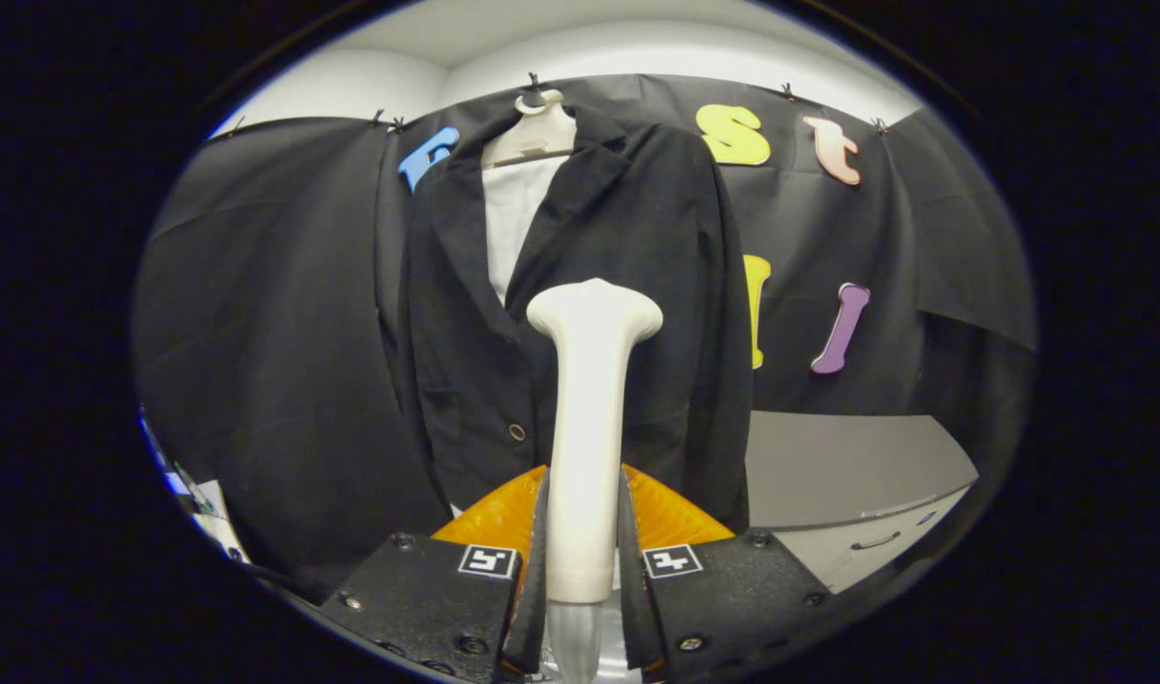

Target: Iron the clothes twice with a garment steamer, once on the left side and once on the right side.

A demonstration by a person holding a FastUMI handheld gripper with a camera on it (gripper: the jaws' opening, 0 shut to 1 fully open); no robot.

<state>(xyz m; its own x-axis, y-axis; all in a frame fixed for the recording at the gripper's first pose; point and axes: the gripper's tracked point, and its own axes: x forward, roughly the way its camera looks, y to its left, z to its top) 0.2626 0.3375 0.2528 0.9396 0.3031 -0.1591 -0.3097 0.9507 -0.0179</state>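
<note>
tongs [582, 551] closed down on the garment steamer [587, 418]; both fingers [534, 570] press the handle, one per side; handle runs straight up the gap between them, head flaring wide beyond the tips; fingers near parallel, converging slightly forward; tongs level, pointed dead ahead; grip sits low on the handle; a marker tag on each finger block

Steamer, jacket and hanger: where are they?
steamer [589, 418], gripper view, on its neck, held between the jaws.
jacket [637, 247], gripper view, on its front panel.
hanger [534, 133], gripper view, on its shoulder piece.
</note>
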